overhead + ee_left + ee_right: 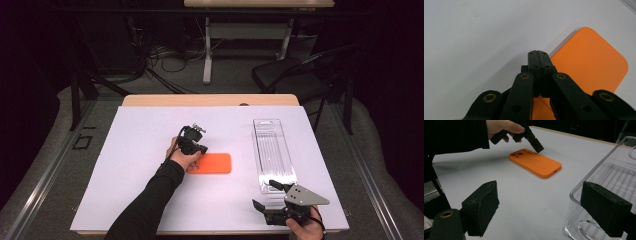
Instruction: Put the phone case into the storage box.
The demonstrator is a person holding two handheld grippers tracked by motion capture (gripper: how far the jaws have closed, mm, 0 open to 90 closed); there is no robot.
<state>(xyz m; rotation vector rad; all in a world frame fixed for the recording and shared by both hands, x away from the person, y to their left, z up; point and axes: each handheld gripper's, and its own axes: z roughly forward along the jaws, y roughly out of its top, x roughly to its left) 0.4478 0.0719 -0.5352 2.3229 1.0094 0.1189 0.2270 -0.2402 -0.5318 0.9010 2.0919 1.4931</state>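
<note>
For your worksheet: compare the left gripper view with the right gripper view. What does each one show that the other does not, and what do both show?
Left gripper view alone: a close look along the left gripper, its two black jaws pressed together with nothing between them, their tips above the white table surface at the case's edge.

Right gripper view alone: the right gripper with its jaws wide apart, a clear plastic tray beside one jaw, the hand holding the other gripper, and the case's camera cut-outs.

Both: the orange phone case lying flat on the table, with the shut left gripper over one end.
</note>
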